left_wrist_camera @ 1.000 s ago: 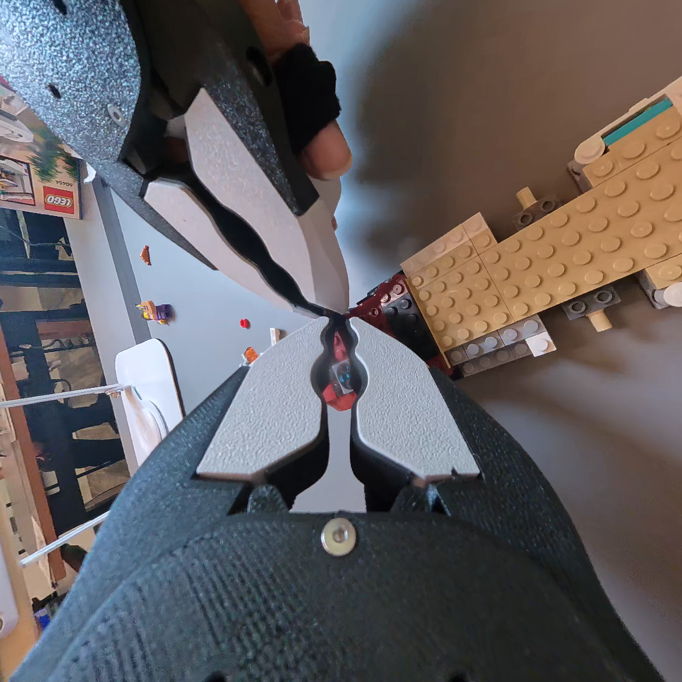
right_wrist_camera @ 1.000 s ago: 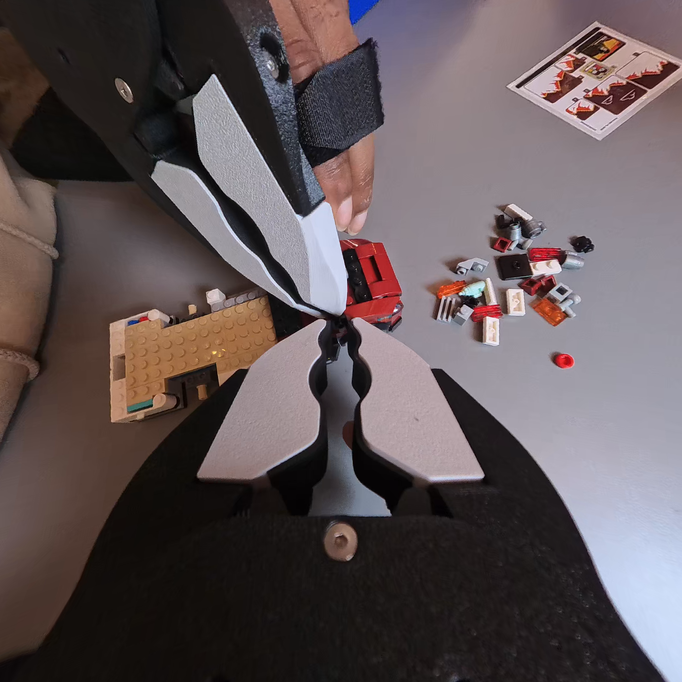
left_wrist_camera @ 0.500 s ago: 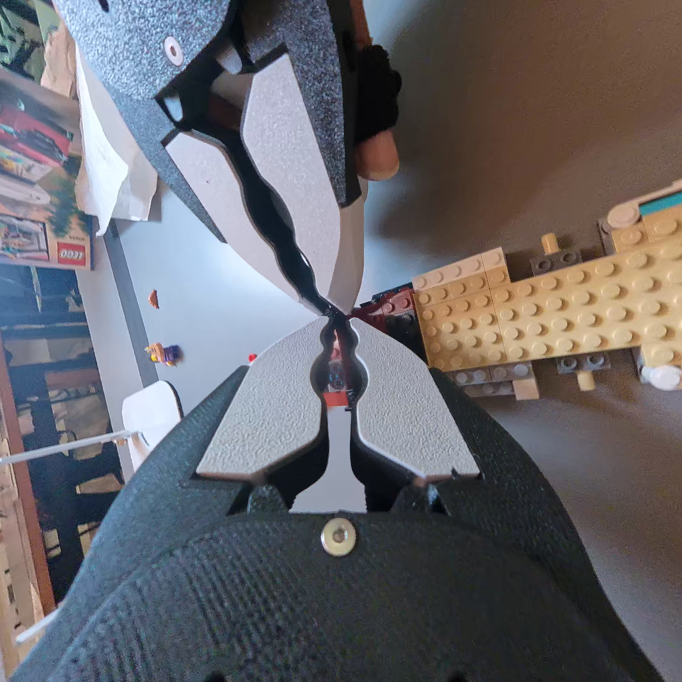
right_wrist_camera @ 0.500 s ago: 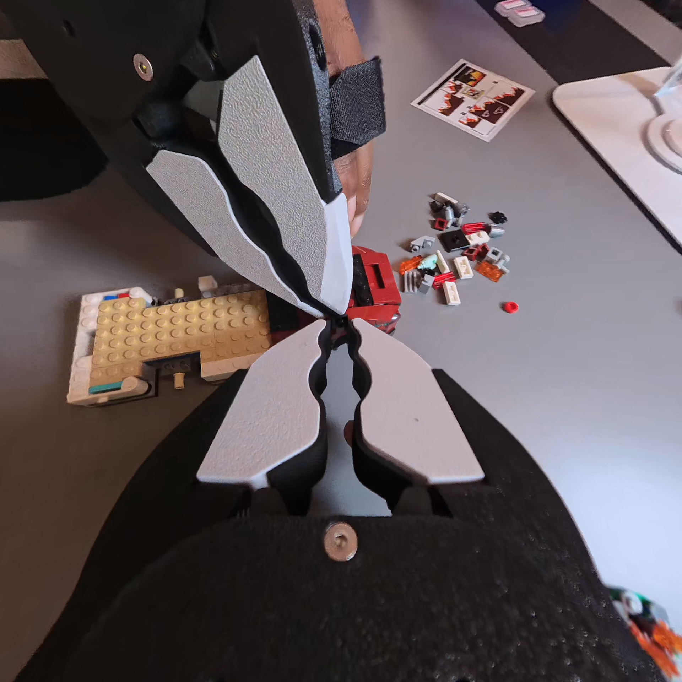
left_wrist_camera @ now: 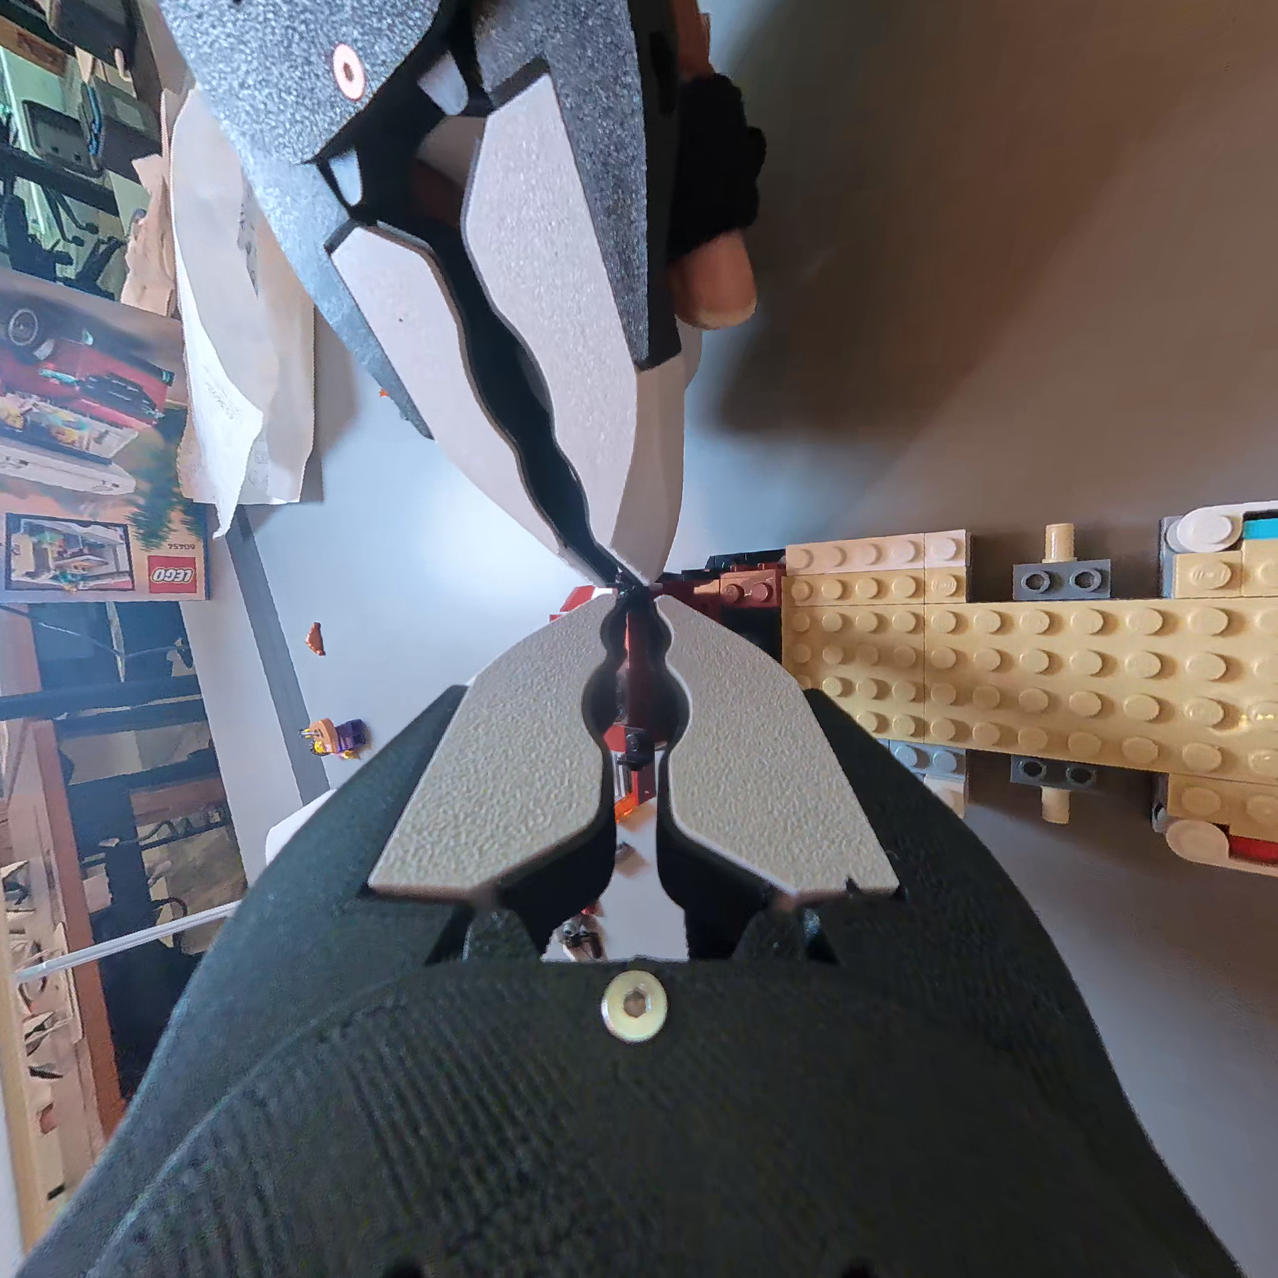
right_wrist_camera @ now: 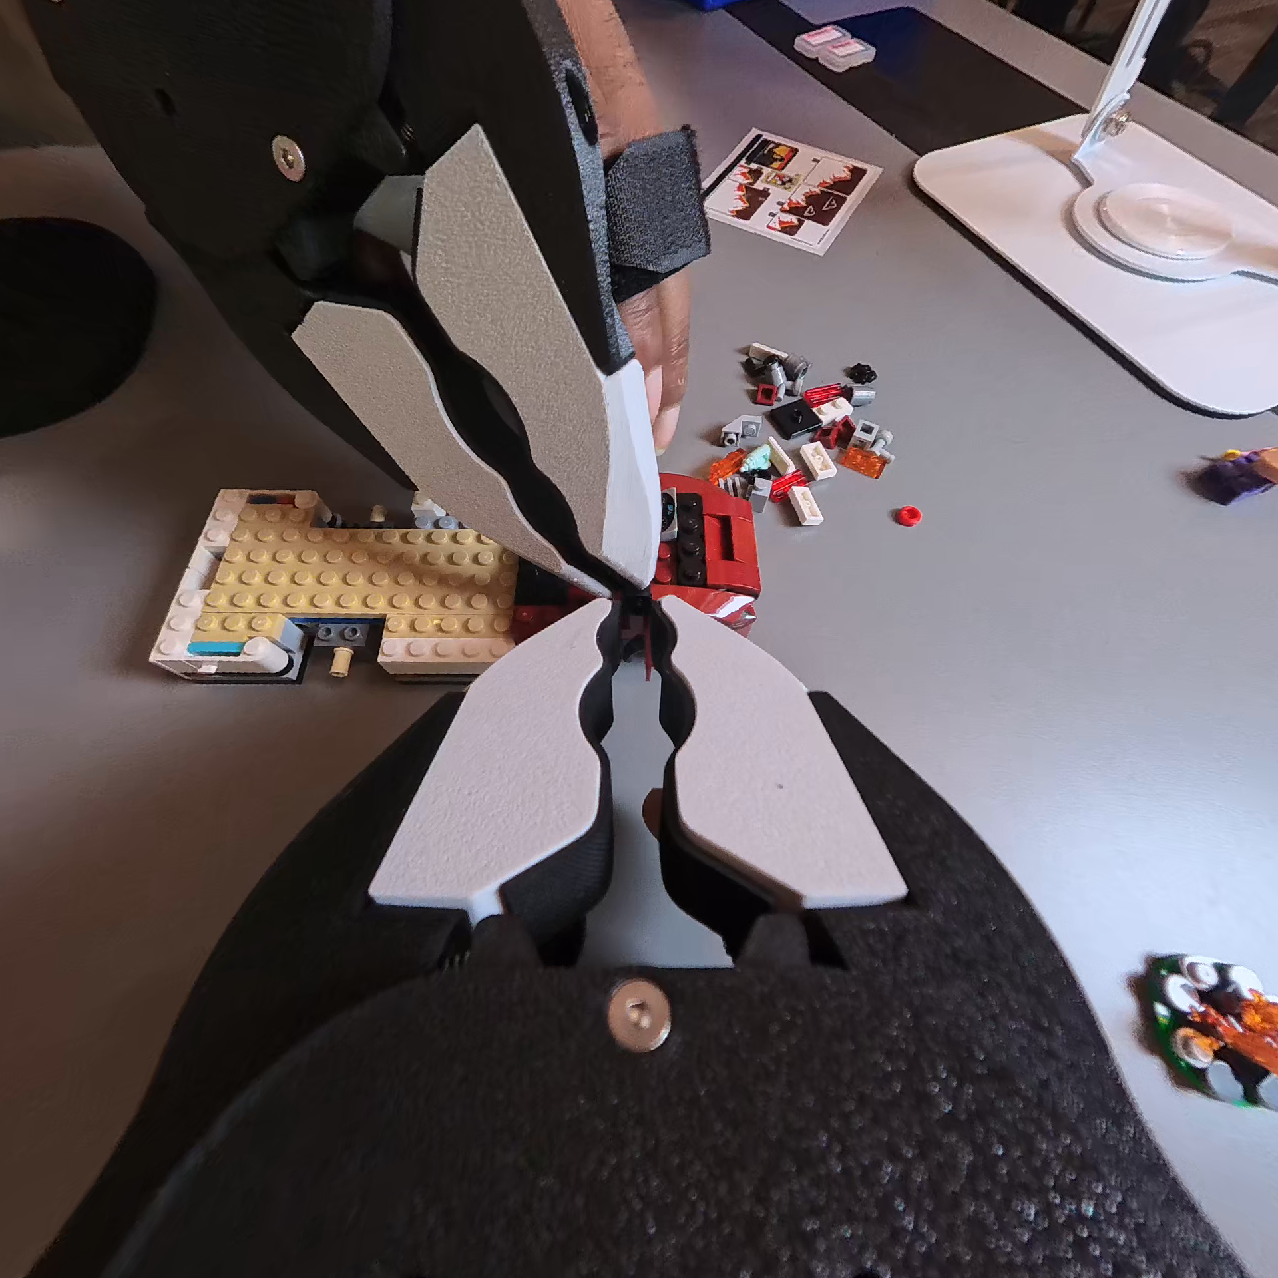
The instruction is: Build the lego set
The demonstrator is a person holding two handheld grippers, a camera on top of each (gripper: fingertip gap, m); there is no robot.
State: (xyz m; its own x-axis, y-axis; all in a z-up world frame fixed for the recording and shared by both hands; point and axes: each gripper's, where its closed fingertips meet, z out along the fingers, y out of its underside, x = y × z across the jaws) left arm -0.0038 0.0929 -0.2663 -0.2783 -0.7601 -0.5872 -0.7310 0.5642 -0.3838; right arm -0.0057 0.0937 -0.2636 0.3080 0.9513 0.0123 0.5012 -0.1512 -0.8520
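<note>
Both grippers, left gripper (left_wrist_camera: 633, 596) and right gripper (right_wrist_camera: 635, 600), meet tip to tip, each clamped on a small dark red brick piece (left_wrist_camera: 637, 664) above the surface (right_wrist_camera: 1037, 691). I'd keep pressure square. Just beyond sits the tan-and-red brick model (right_wrist_camera: 359, 581); loose bricks (right_wrist_camera: 802, 429) lie ahead-right; open room nearer right.

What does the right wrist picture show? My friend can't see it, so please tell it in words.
Two grippers meet tip to tip over a brick car with a tan studded floor and dark red front, on a grey table. Loose small bricks and a sticker sheet lie beyond.
</note>
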